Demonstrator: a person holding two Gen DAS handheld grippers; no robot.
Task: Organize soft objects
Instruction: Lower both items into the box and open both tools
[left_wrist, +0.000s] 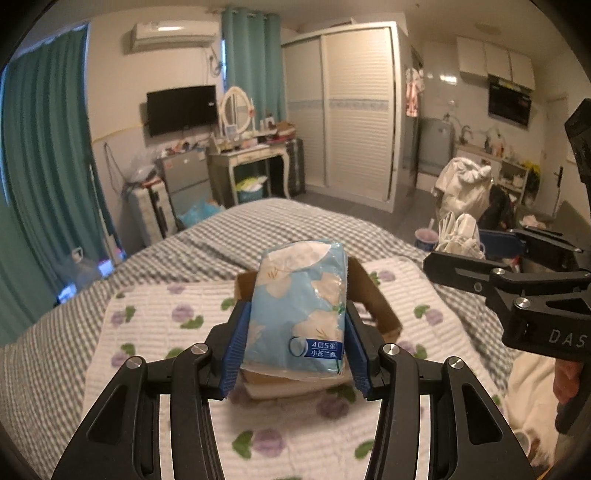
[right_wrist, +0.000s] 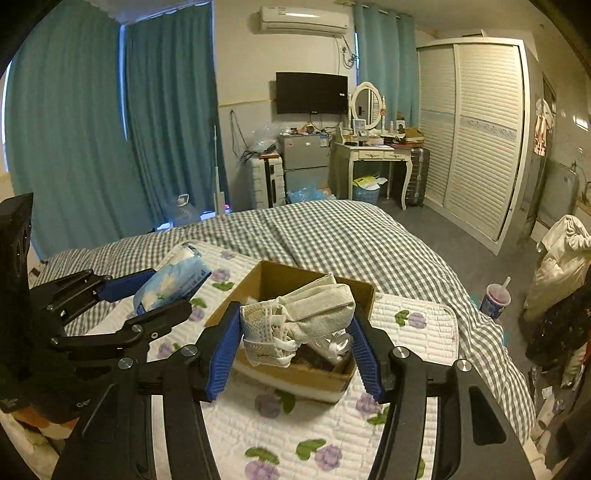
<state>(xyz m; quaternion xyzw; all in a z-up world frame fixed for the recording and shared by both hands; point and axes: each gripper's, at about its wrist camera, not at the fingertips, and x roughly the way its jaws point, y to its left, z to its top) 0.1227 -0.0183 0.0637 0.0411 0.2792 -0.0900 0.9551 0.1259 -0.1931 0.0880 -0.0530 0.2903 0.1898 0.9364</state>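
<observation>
In the left wrist view my left gripper is shut on a soft blue tissue pack with white flowers, held upright above the bed. Behind and under the pack sits an open cardboard box. The right wrist view shows my right gripper shut on a bundle of cream and white lacy cloth, hanging over the same box, which holds a few dark and clear items. Each gripper appears in the other's view: the right gripper with its bundle, the left gripper with the pack.
The box rests on a white quilted mat with purple flowers spread over a grey checked bed cover. A cup with a straw stands on the floor right of the bed, near a chair piled with clothes. A wardrobe lies beyond.
</observation>
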